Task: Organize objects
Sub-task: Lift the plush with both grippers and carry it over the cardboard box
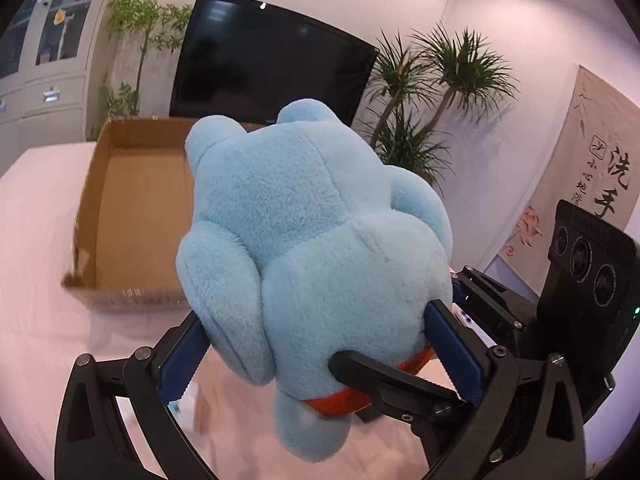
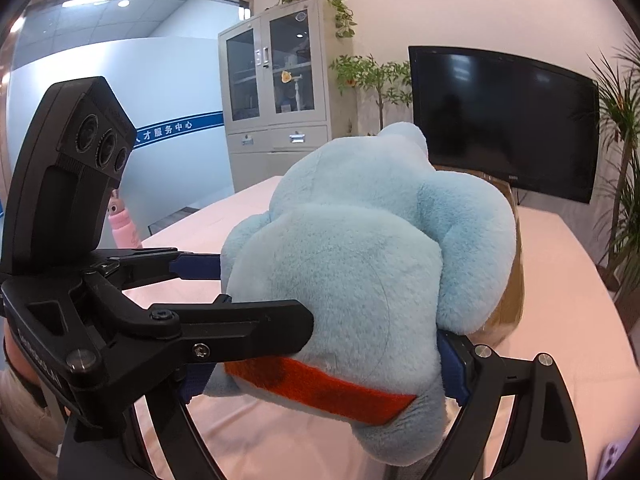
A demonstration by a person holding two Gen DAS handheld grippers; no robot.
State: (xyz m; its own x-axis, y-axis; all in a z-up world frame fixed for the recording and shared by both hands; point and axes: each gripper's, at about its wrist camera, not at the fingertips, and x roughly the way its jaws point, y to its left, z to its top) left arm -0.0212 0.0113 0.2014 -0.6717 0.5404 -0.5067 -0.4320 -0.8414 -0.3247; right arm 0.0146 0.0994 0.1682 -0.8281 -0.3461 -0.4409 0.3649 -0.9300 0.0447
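A light blue plush toy (image 1: 312,216) with an orange-red band (image 1: 340,400) hangs above the pink table, gripped from two sides. In the left wrist view my left gripper (image 1: 316,344) is shut on its lower body, blue pads (image 1: 452,340) pressed into the fur. A black finger of my right gripper (image 1: 384,376) pushes in from the right. In the right wrist view the plush toy (image 2: 360,264) fills the middle and my right gripper (image 2: 320,376) is shut on it near the band (image 2: 320,388). The left gripper's fingers (image 2: 256,328) reach in from the left.
An open, empty-looking cardboard box (image 1: 132,208) stands on the pink table (image 1: 40,220) beyond the toy; its side shows behind the toy as box (image 2: 508,280). A dark TV (image 1: 272,68), potted plants (image 1: 440,80), a grey cabinet (image 2: 276,100) and a pink bottle (image 2: 122,228) surround the table.
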